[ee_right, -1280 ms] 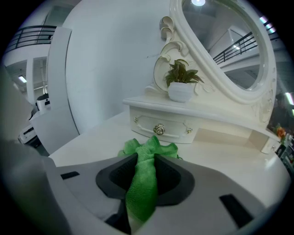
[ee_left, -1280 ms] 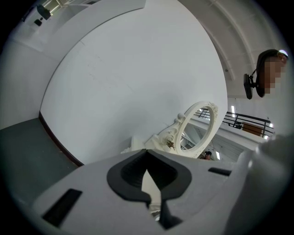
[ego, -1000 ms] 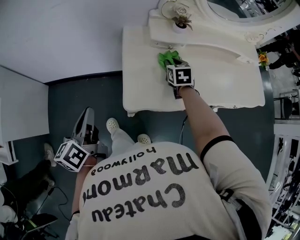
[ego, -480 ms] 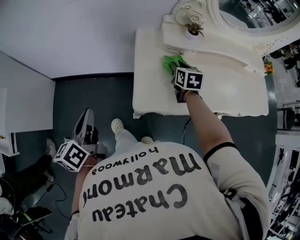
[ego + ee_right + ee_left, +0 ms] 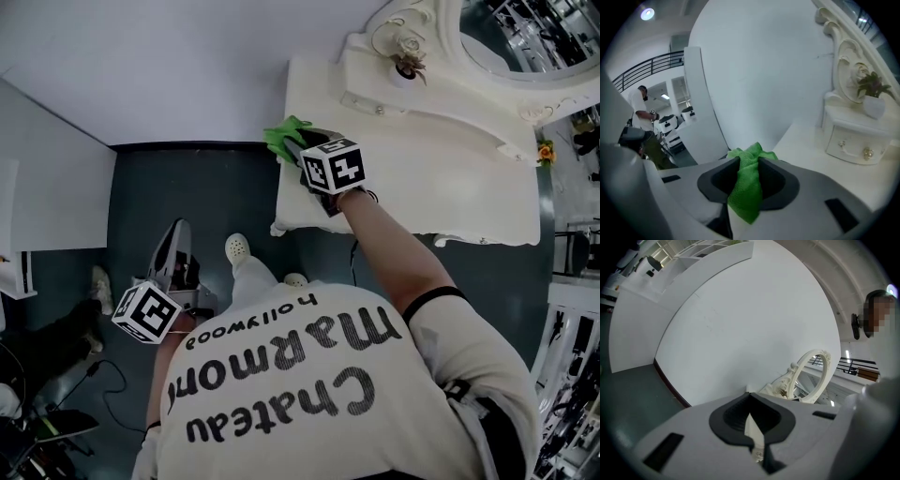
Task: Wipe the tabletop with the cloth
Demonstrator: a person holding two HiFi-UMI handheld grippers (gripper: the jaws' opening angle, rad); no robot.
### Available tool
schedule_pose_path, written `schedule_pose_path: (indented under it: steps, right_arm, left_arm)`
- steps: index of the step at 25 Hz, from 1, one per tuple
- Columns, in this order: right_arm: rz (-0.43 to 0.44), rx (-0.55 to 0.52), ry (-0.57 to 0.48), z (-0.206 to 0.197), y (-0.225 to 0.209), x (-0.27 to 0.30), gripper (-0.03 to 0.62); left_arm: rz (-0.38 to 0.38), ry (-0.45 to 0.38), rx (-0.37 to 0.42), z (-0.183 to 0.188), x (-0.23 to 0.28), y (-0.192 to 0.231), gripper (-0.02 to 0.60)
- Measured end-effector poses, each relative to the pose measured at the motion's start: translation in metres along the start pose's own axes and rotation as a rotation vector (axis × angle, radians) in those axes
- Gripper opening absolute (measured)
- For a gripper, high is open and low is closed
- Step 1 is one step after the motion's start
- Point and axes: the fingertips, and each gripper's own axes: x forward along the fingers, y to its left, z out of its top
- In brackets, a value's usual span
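The green cloth lies at the far left edge of the cream tabletop, partly overhanging it. My right gripper is shut on the cloth, with its marker cube just behind. In the right gripper view the cloth bunches up between the closed jaws of the right gripper, over the tabletop. My left gripper hangs low beside the person's body, over the dark floor and away from the table. In the left gripper view the left gripper is shut with nothing in it.
An ornate mirror and a small potted plant stand at the table's back on a raised ledge with a little drawer. A white wall borders the table's left side. The person's shoes are on the dark floor.
My right gripper has dragged the green cloth leftward across the tabletop, from in front of the plant to the table's left edge. The left gripper has stayed put.
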Motion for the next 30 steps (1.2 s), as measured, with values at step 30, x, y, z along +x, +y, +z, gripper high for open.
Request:
schedule_pose_path:
  steps: [30]
  right_arm:
    - [-0.019, -0.143, 0.087, -0.03, 0.005, 0.018, 0.126]
  left_arm:
    - [0.009, -0.035, 0.009, -0.011, -0.005, -0.028, 0.008]
